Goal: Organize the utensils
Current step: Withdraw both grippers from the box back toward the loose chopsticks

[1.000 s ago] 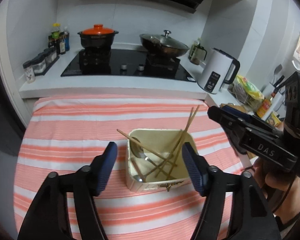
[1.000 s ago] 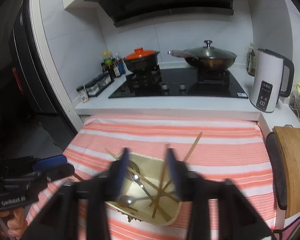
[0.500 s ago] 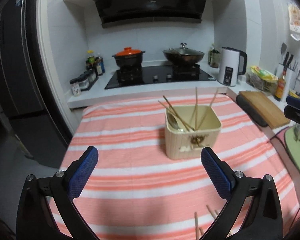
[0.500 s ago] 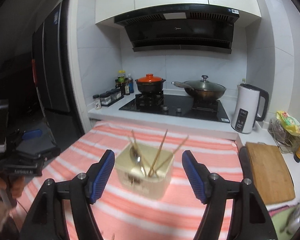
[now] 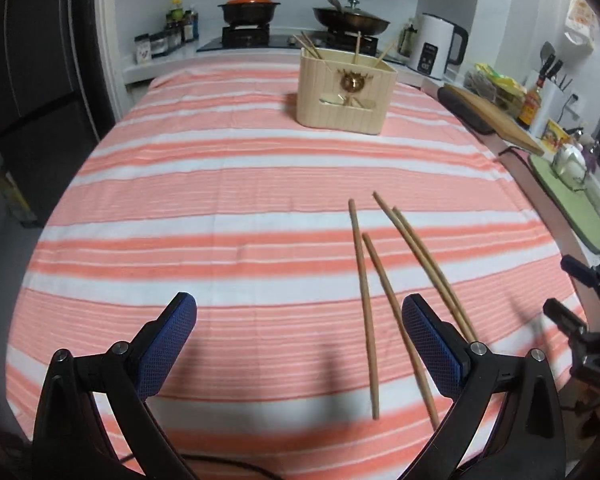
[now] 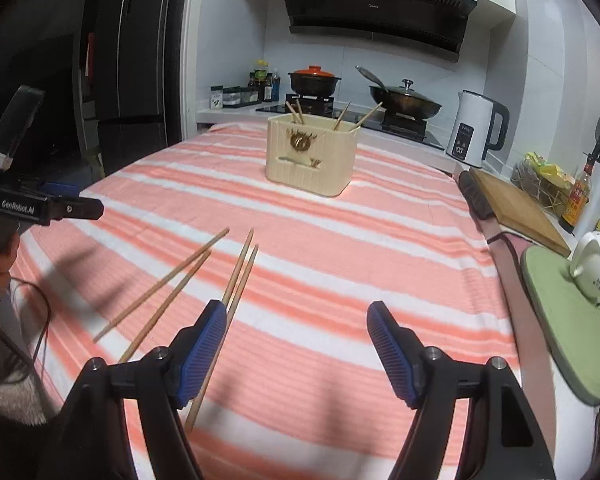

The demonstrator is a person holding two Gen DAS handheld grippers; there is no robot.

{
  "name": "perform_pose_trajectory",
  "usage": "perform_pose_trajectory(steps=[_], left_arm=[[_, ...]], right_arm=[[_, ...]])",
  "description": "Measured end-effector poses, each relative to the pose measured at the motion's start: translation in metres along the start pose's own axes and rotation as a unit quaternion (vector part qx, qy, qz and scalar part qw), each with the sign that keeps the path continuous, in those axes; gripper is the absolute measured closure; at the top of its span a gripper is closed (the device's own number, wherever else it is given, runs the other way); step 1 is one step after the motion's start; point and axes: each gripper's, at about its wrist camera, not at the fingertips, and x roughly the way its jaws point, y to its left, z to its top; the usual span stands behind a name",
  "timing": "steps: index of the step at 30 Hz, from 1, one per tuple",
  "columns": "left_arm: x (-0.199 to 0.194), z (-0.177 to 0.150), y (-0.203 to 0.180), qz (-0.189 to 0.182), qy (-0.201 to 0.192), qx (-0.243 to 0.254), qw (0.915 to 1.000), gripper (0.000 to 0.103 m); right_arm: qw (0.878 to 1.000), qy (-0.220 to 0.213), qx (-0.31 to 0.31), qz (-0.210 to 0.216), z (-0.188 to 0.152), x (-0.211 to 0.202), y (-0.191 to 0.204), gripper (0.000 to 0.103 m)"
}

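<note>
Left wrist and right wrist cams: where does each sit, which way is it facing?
Left wrist: on the left gripper, low over the striped cloth, facing the cream utensil box and stove; own open blue-padded fingers show.
Right wrist: on the right gripper, same heading, further right; open fingers, left gripper at the left edge.
Shared: box, four loose wooden chopsticks, white kettle.

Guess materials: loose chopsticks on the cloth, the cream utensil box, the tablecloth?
Loose chopsticks: look like bamboo or light wood, matte tan, no shine; the grain is too blurred to confirm.
Utensil box: probably moulded plastic, cream, ribbed walls with a slight sheen; the gold emblem on its front looks metallic.
Tablecloth: woven fabric, matte, coral and white stripes, soft creases near the table edges.
</note>
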Motion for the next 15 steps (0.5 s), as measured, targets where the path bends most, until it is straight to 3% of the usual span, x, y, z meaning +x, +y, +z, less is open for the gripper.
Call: perform_pose_trajectory(steps=[4,8,12,15], left_arm=[[-0.034,-0.006,-0.007,-0.037,-0.026,-0.001,0.9990,0.001],[-0.087,0.006,0.006,-0.011,-0.066,0.013,0.9977,0.001],[-0.107,-0.006,0.027,0.003,-0.041,0.035,0.9985,0.001],[-0.076,-0.030,0.020,0.003,-0.005,0.036,0.9993,0.001]], right_arm=[[1.000,0.015,-0.012,0.025,-0.029,-0.006,0.017,0.029],[0.998,0.026,-0.009,0.050,-0.046,-0.007,0.029,0.029],[0.998,0.028,-0.030,0.046,-0.059,-0.010,0.044,0.029],[0.998,0.025,-0.031,0.039,-0.063,-0.012,0.048,0.029]])
